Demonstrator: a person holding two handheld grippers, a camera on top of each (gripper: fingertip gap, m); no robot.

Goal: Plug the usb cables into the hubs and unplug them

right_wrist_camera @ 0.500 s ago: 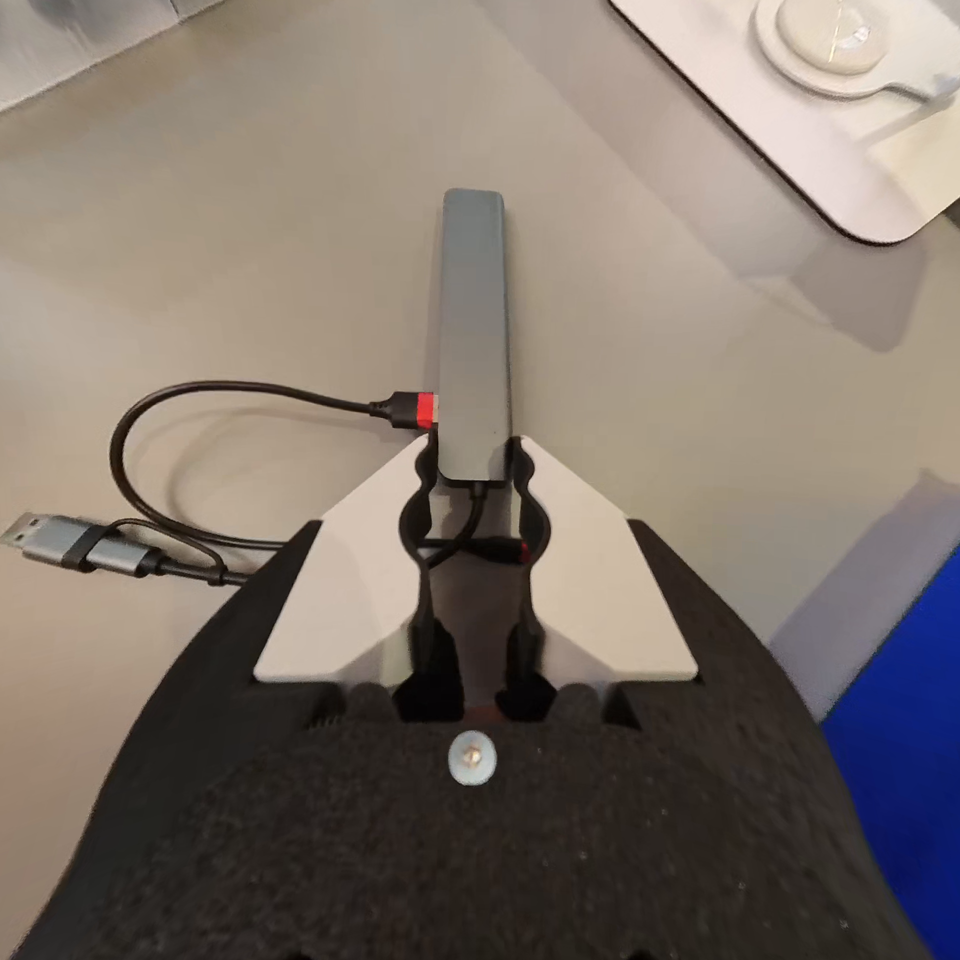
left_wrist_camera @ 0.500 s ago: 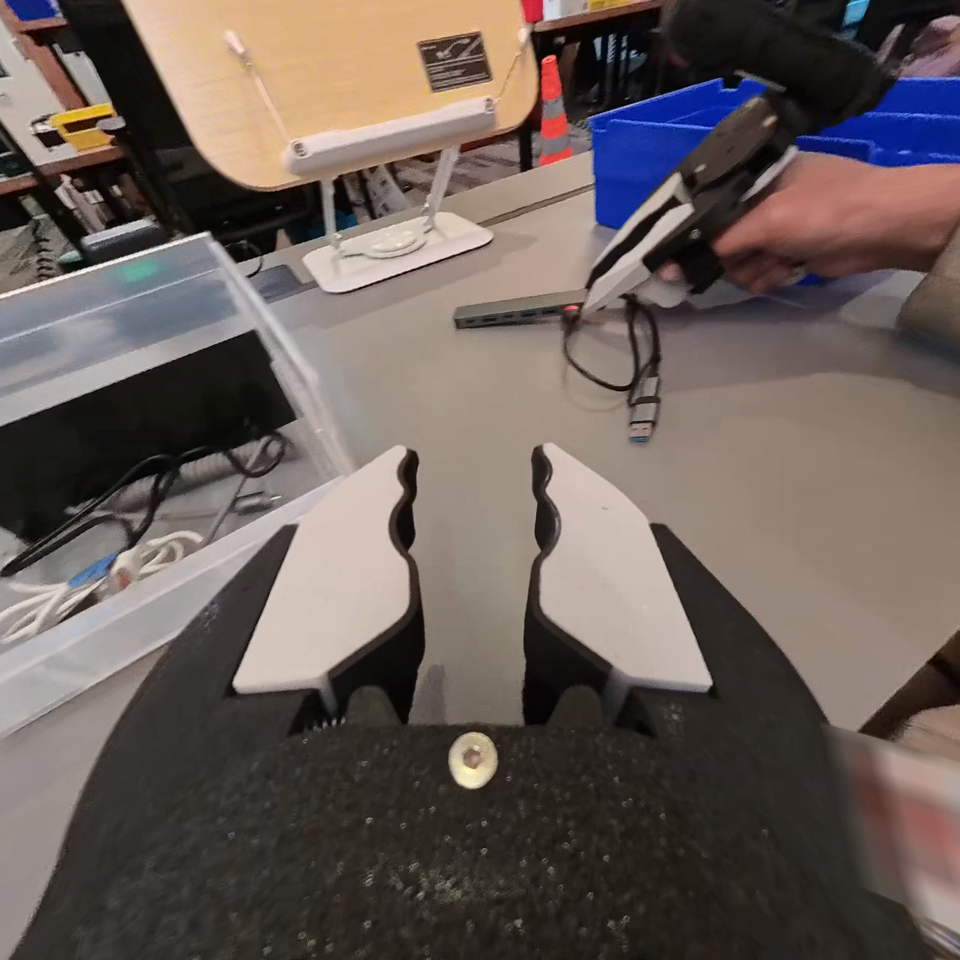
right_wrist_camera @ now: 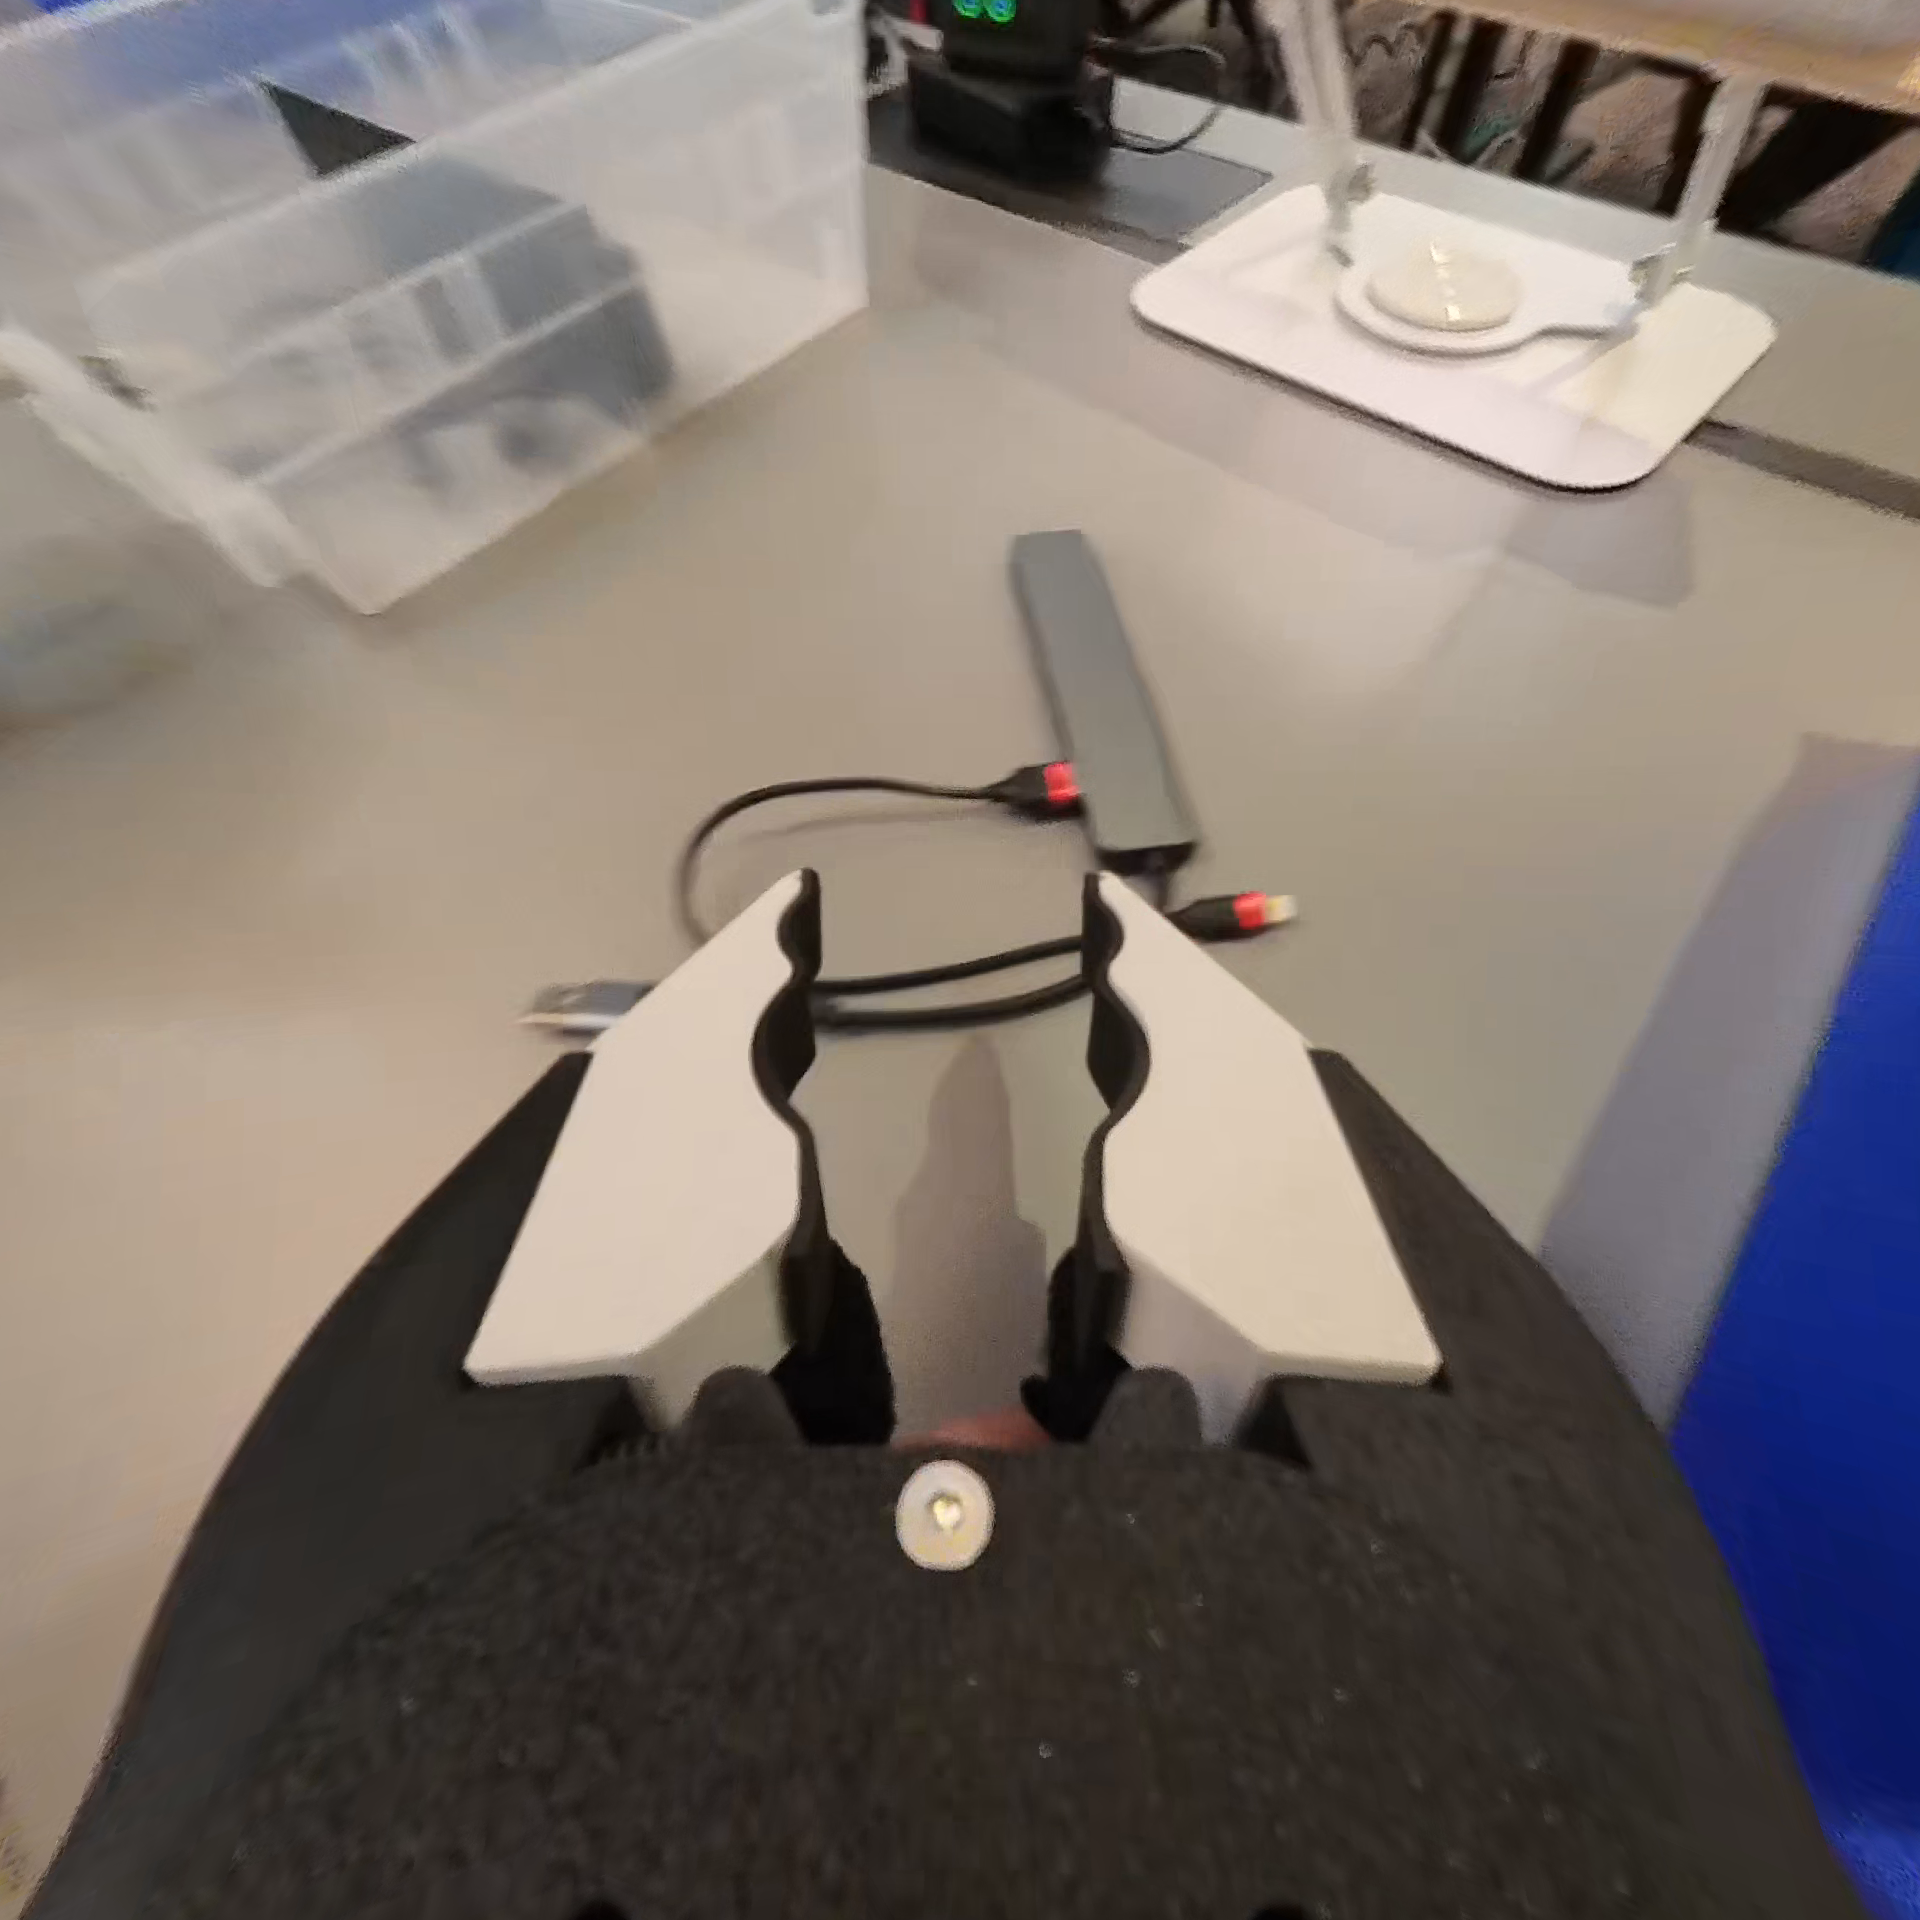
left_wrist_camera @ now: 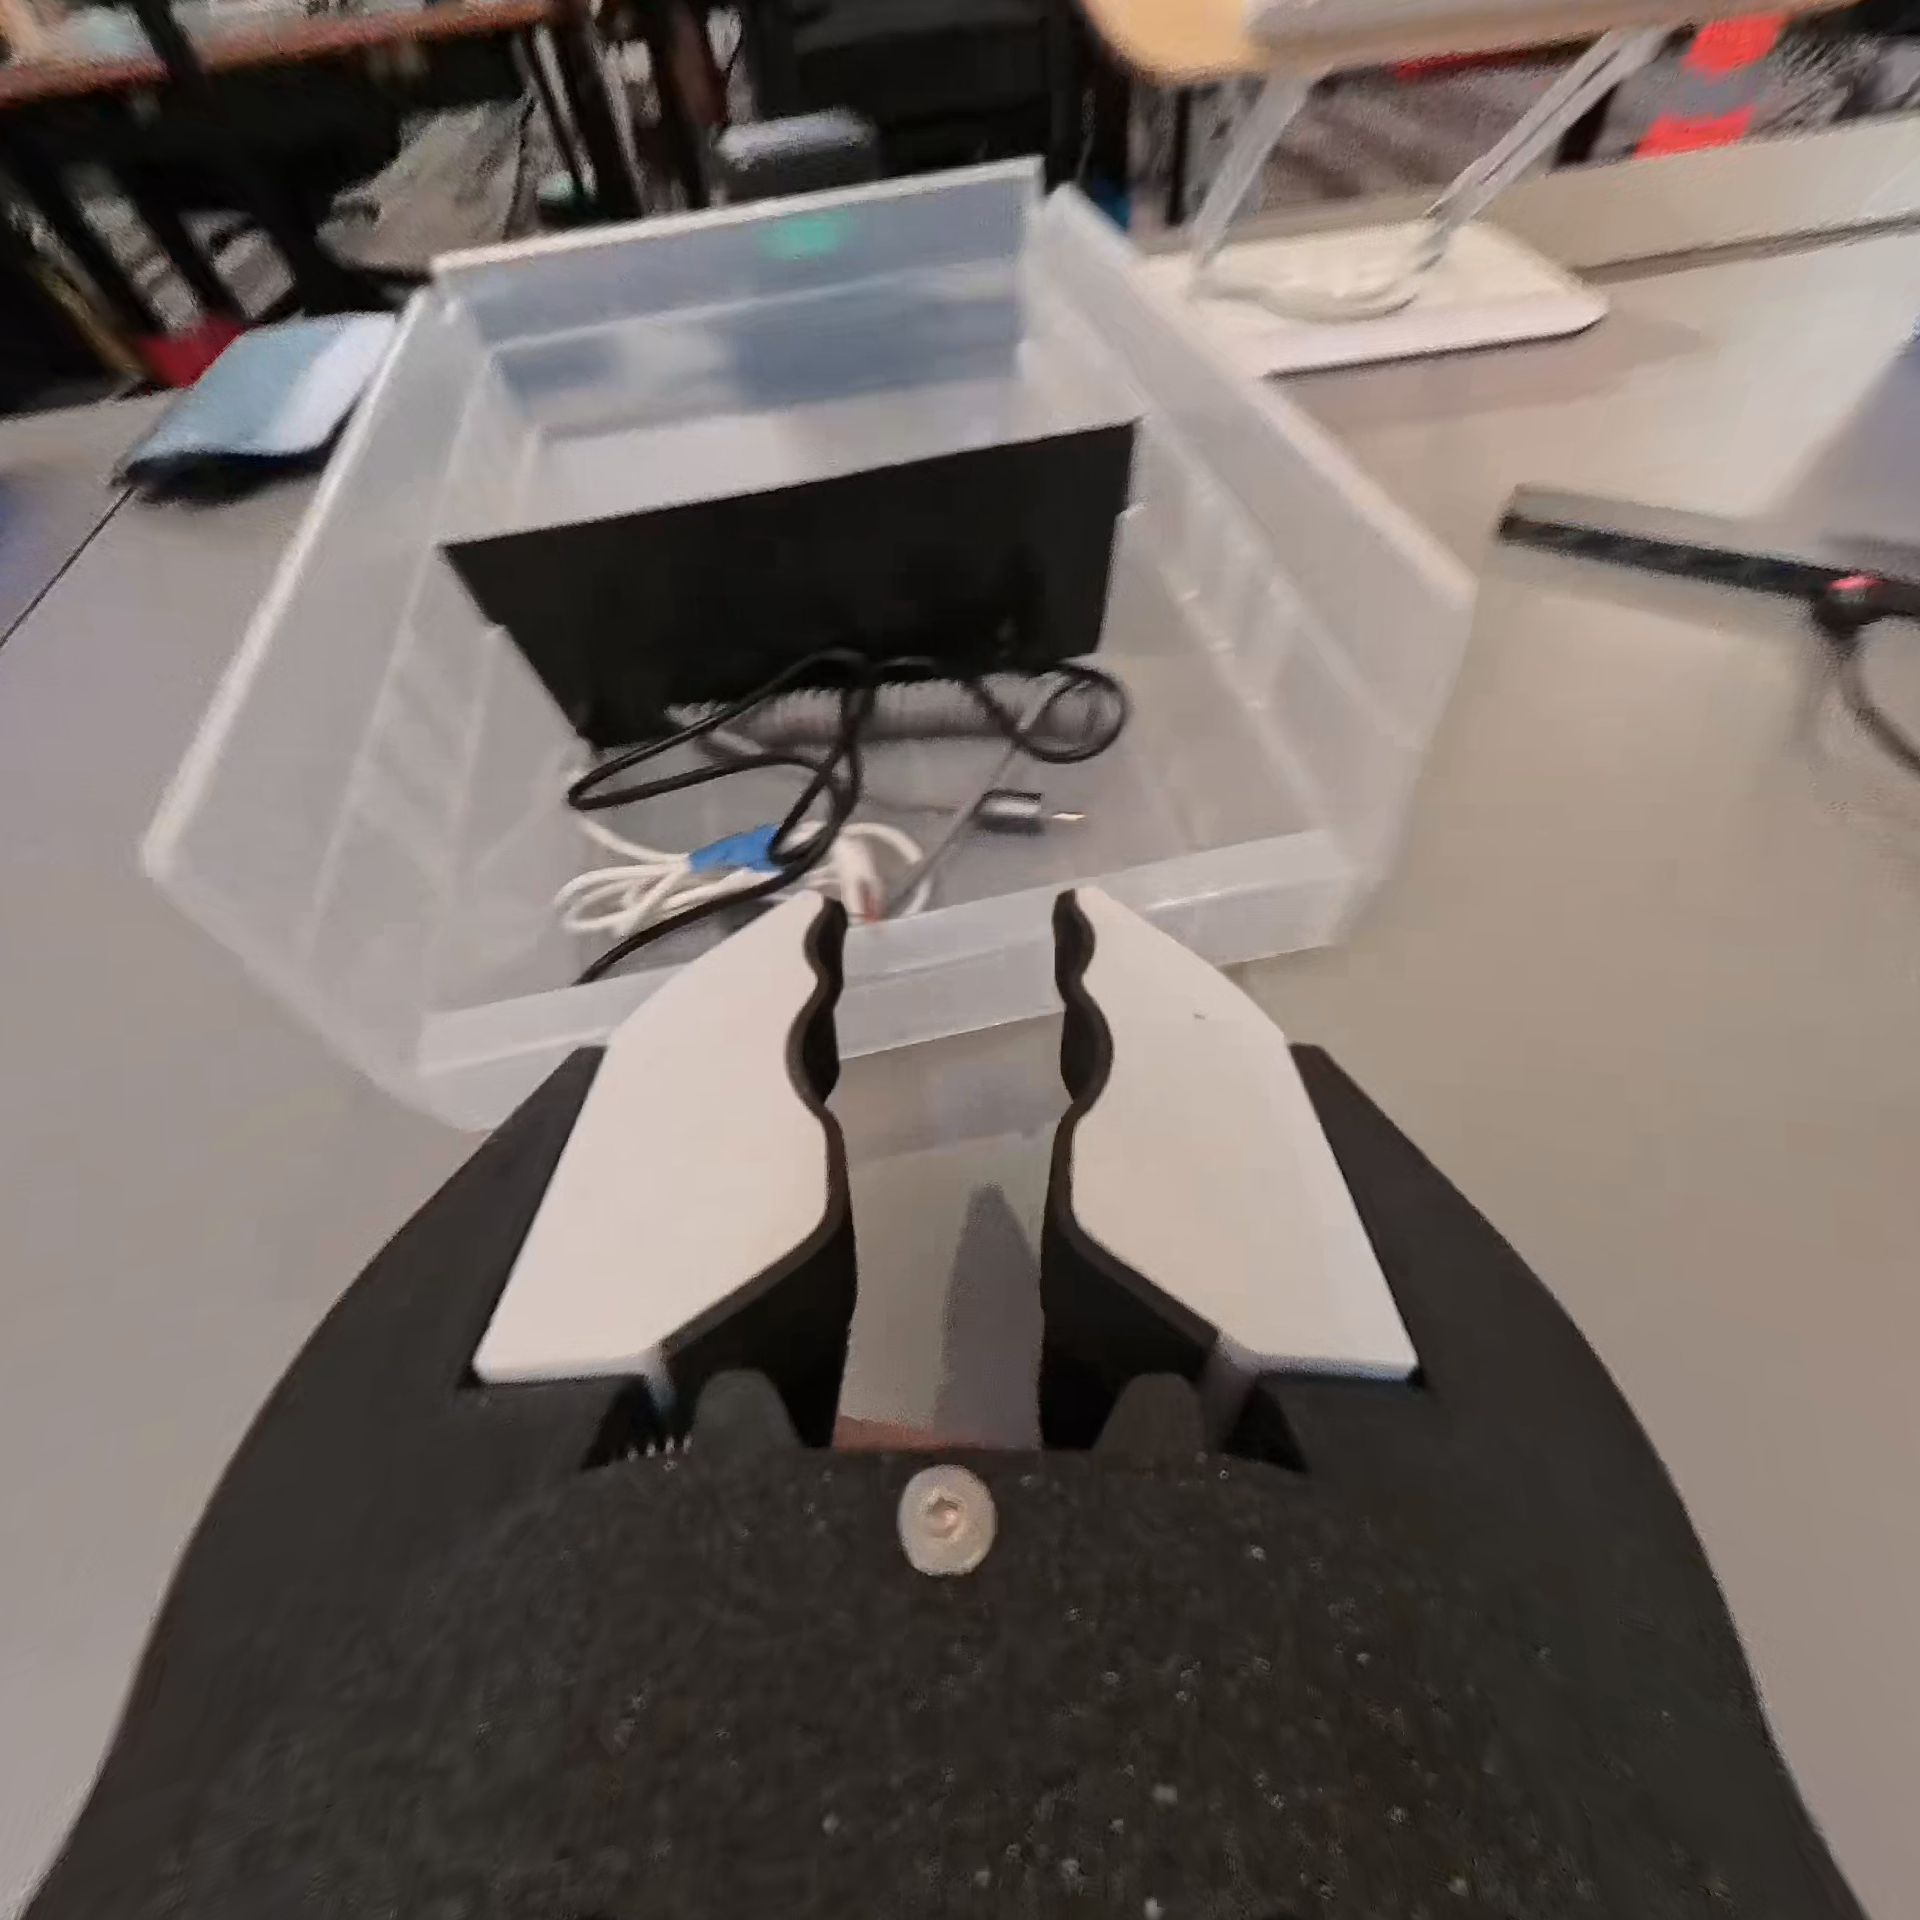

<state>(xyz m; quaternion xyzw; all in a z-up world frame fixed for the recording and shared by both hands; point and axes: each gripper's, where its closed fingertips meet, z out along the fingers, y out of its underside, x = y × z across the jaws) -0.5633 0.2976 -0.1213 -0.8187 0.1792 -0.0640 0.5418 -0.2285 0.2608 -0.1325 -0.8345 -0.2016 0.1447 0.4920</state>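
Grippers both empty, jaws apart. I have the left gripper (left_wrist_camera: 943, 914) low, aimed at the clear bin (left_wrist_camera: 1392, 665) of cables (left_wrist_camera: 717, 769). Right gripper (right_wrist_camera: 948, 894) hangs above the table (right_wrist_camera: 416, 831), behind the hub (right_wrist_camera: 1101, 686), red-tipped cable (right_wrist_camera: 1049, 784) plugged in its side.

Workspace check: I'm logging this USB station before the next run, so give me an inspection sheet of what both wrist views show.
Surface: grey table, bare around the hub.
Job's things: grey USB hub lying flat; a red-collared plug sits at its side; another red-collared plug lies loose beside its near end.
Clutter: clear plastic bin holding a black box; white stand base.
Grippers: left claw open, empty, facing the bin; right claw open, empty, short of the hub.
Cables: black cable looped by the hub; black and white cables in the bin.
Surroundings: blue bin at right; blurred shelving behind.
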